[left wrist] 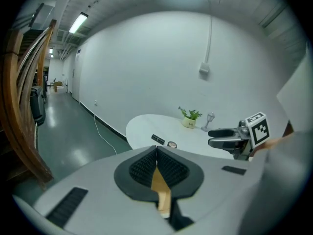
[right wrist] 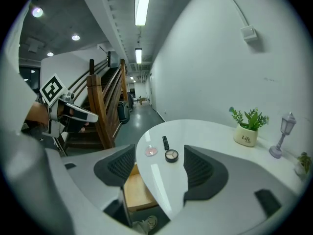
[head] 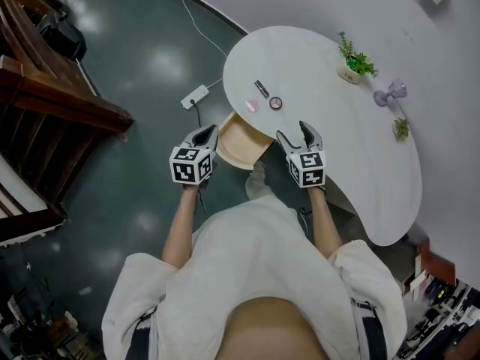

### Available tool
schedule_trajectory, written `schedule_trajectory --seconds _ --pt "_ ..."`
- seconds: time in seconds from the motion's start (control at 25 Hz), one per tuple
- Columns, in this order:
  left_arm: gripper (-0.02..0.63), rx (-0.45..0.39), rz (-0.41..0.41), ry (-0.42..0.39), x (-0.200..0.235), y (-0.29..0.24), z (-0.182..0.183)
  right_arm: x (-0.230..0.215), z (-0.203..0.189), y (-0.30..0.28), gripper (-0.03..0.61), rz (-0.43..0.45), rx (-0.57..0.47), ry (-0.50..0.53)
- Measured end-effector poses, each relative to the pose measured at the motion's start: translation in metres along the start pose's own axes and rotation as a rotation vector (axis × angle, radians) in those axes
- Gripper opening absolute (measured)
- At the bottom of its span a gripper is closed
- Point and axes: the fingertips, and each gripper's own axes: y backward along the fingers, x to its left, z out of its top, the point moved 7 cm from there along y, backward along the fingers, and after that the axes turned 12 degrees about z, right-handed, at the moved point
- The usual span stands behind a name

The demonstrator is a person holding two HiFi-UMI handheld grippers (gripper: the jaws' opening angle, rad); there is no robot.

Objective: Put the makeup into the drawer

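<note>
On the white table (head: 337, 148) lie a black lipstick tube (head: 261, 88), a pink compact (head: 252, 105) and a dark-rimmed round compact (head: 276, 103). A wooden drawer (head: 241, 142) stands pulled out below the table's near edge. My left gripper (head: 202, 137) hovers left of the drawer, its pads closed together with nothing held (left wrist: 157, 151). My right gripper (head: 300, 137) is over the table edge with its jaws wide apart (right wrist: 160, 165). Between them, further off, I see the lipstick (right wrist: 165, 142), the pink compact (right wrist: 151, 151), the round compact (right wrist: 171, 155) and the drawer (right wrist: 137, 192).
A potted plant (head: 354, 62), a small lamp ornament (head: 390, 94) and a tiny plant (head: 402, 128) stand along the table's far side. A power strip (head: 194, 96) with its cable lies on the dark floor. A wooden staircase (head: 45, 96) rises at the left.
</note>
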Motion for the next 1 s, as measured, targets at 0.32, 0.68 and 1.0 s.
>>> schedule_trajectory --seconds 0.32,0.68,1.0 --pt "0.011 0.018 0.058 0.029 -0.002 -0.045 0.029 -0.051 0.004 -0.046 0.296 0.076 0.061 -0.022" --pt "0.011 0.052 0.073 0.053 0.015 -0.066 0.032 -0.067 -0.009 -0.101 0.296 0.120 0.195 -0.025" --pt "0.011 0.055 0.028 0.045 0.041 -0.077 0.039 -0.078 -0.027 -0.148 0.290 0.089 0.340 -0.050"
